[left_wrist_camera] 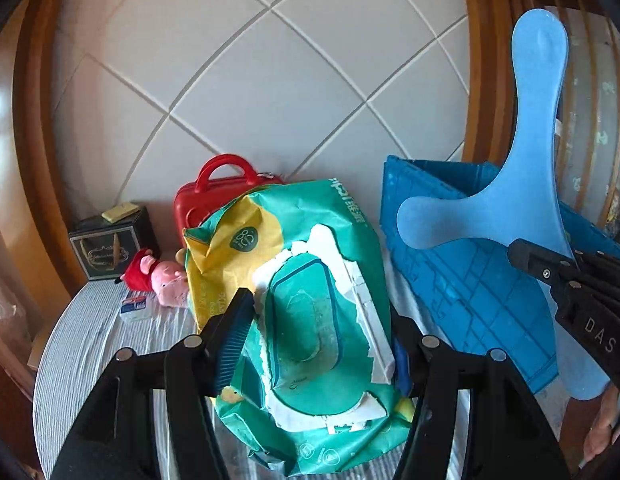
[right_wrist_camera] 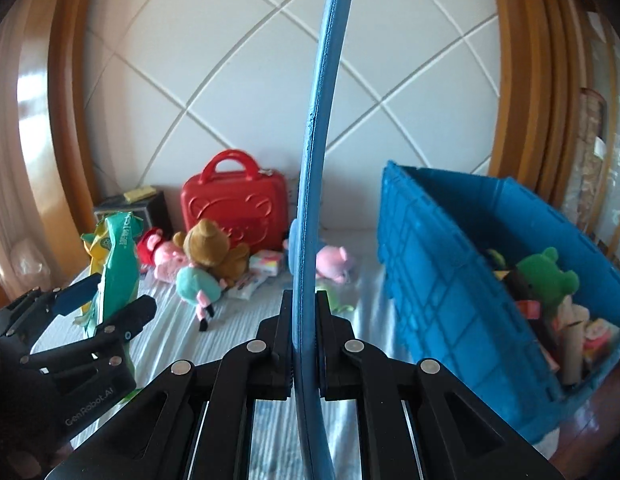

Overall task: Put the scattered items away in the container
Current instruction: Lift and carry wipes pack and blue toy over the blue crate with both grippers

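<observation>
Blue plastic dominates both views: a light blue 3-armed boomerang [left_wrist_camera: 505, 208] is pinched edge-on between the pressed-together fingers of the right hand-held gripper [right_wrist_camera: 306, 320], its thin rim rising straight up the middle of the right wrist view. In the left wrist view the same boomerang stands flat-on in front of the blue crate [left_wrist_camera: 469, 280].

The left hand-held gripper [left_wrist_camera: 321, 340] clamps a green and yellow wet-wipes pack [left_wrist_camera: 310, 320] from both sides, its torn white label and teal flip lid facing the camera. The pack is held in the air, above a bed with a striped grey-white sheet [left_wrist_camera: 90, 340].

The blue crate [right_wrist_camera: 449, 280] sits at the right, tilted in the view, and already contains a green frog plush [right_wrist_camera: 549, 276], a cardboard tube and some small boxes.

Scattered on the bed to the left of it are a brown bear plush [right_wrist_camera: 214, 248], a teal plush [right_wrist_camera: 198, 284], 2 pink pig plushes [right_wrist_camera: 333, 260] and small packets. A red toy suitcase [right_wrist_camera: 234, 208] stands against the white quilted headboard [right_wrist_camera: 230, 60], beside a dark box [left_wrist_camera: 110, 240].
</observation>
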{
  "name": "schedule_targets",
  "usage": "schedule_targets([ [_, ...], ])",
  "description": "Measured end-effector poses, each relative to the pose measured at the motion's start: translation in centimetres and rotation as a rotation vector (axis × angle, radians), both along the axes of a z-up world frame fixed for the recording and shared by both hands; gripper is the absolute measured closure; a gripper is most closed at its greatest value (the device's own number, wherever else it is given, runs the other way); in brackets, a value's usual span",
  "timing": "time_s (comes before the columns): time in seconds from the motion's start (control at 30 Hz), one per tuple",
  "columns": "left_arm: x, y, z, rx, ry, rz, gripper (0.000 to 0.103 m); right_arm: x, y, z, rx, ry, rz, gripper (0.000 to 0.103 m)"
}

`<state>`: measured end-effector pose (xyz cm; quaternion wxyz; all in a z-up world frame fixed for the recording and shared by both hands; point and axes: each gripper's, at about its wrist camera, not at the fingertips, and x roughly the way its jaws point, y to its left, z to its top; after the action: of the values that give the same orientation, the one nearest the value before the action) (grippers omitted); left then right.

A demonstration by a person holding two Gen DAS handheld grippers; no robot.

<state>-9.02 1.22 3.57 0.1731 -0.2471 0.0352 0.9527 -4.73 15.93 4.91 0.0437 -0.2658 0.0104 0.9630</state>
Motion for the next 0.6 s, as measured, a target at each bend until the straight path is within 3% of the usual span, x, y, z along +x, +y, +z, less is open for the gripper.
schedule_targets([
  [0.17,0.7,9.6,2.7,0.011,0.054,-0.099,0.044,2.1,8.6,2.6,0.006,0.063,-0.104,0.095],
  [0.33,1.2,20.8,4.5,0.029,0.077,-0.141,0.044,3.0,19.3,3.1,0.006,0.088,-0.145,0.095],
  [0.6,0.2,35.3,2.9,-0.042,-0.031,-0.116,0.044,0.9,36.0,1.0,-0.051,0.014,-0.124,0.095],
])
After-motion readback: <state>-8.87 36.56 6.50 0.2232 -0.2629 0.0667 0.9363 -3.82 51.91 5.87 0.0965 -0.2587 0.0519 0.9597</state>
